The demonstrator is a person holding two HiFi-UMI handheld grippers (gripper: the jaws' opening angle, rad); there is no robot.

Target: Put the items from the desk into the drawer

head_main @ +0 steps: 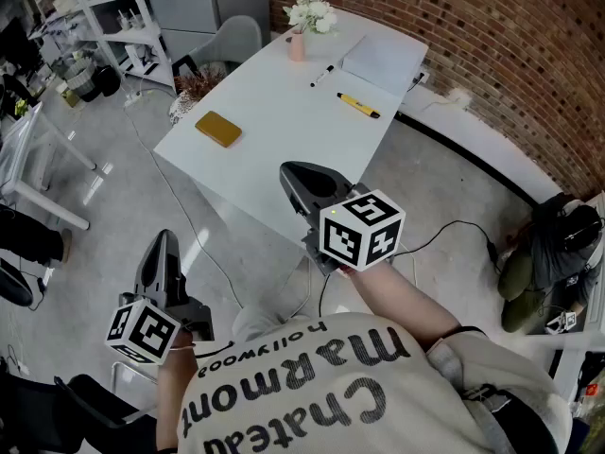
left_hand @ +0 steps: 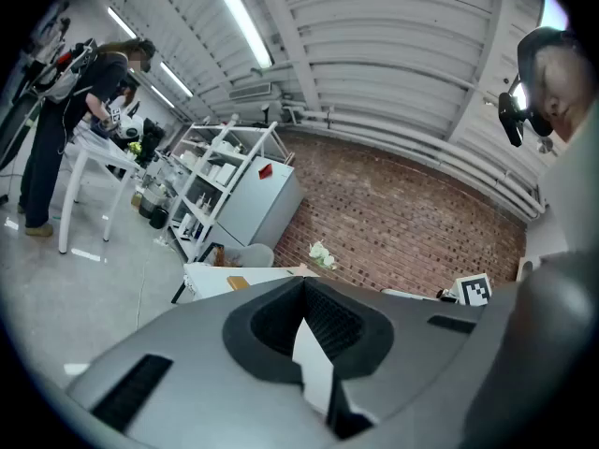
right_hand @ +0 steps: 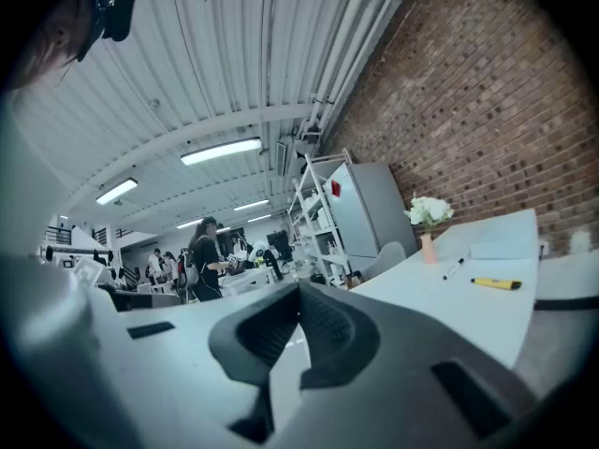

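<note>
A white desk carries a mustard-yellow flat case, a black marker, a yellow highlighter, a white pad and a pink vase of white flowers. My right gripper hovers at the desk's near edge, shut and holding nothing; its view shows the jaws meeting, with the highlighter and marker far off. My left gripper hangs lower left over the floor, shut and holding nothing, its tips together. No drawer shows in any view.
A grey chair stands behind the desk, with white shelving at the back left. A second white table is at the left. A brick wall and low ledge run along the right. A person crouches at the right edge.
</note>
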